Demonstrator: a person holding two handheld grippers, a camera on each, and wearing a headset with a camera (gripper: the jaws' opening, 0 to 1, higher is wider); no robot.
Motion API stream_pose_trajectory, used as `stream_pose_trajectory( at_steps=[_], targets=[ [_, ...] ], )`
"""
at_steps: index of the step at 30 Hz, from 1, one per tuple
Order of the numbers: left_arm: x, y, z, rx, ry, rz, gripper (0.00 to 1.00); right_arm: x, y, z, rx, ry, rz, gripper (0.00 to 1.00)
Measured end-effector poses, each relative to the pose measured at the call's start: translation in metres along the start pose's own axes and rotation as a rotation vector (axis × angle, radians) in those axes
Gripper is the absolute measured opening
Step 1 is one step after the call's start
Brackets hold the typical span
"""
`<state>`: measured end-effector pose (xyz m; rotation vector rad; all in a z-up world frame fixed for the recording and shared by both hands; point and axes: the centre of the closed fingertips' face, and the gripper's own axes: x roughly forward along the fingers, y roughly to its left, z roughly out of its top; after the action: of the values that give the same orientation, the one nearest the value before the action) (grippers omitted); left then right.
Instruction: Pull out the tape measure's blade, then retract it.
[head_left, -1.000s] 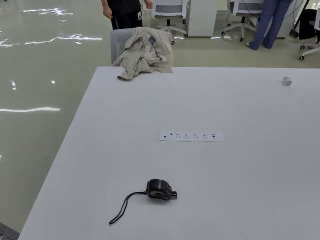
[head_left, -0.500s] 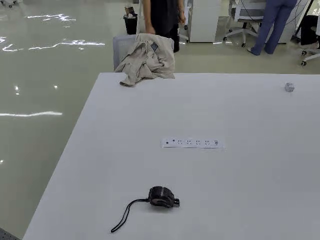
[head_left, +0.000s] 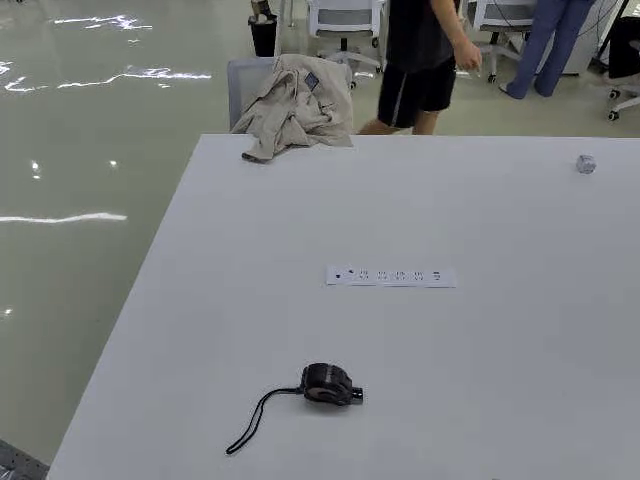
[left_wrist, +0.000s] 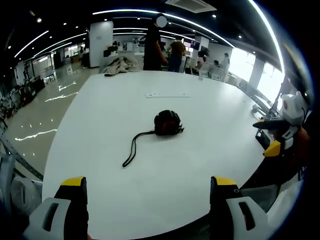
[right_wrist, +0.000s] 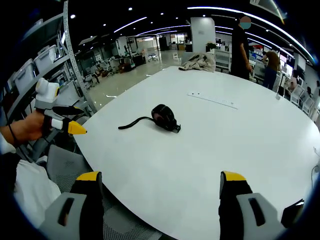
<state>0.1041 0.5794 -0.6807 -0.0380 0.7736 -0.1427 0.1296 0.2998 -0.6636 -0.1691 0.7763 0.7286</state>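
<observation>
While the tape measure (left_wrist: 167, 123) lies on the white table (head_left: 500, 380), it is seen well ahead of both pairs of fingers, untouched. Its black strap (left_wrist: 134, 147) is trailed toward the left gripper (left_wrist: 148, 182). Left gripper and right gripper (right_wrist: 161, 176) are spread wide, nothing gripped.

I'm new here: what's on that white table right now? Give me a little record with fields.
table: white
tape measure: black, untouched, blade in, near front edge
wrist strap: trails loose from it
left gripper: open, empty, short of it
right gripper: open, empty, short of it
power strip: white, mid-table
jacket: draped on chair, far edge
</observation>
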Motion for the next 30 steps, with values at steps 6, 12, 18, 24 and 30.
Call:
stream_pose_trajectory(
  at_steps=[6, 12, 18, 24, 30],
  targets=[
    [0.006, 0.001, 0.003, 0.01, -0.005, -0.009, 1.0, 0.007, 0.001, 0.003, -0.021, 0.003, 0.019, 1.0],
    [0.011, 0.001, 0.002, 0.022, 0.0, -0.016, 1.0, 0.013, 0.0, 0.005, -0.035, 0.008, 0.026, 1.0],
    [0.016, 0.003, 0.001, 0.033, 0.005, -0.016, 1.0, 0.018, -0.004, 0.007, -0.033, 0.01, 0.024, 0.99],
    [0.021, 0.003, 0.003, 0.046, 0.009, -0.026, 1.0, 0.021, -0.006, 0.008, -0.037, 0.016, 0.021, 0.99],
    [0.026, 0.003, 0.007, 0.057, 0.007, -0.038, 1.0, 0.026, -0.01, 0.009, -0.042, 0.021, 0.016, 0.99]
  ],
)
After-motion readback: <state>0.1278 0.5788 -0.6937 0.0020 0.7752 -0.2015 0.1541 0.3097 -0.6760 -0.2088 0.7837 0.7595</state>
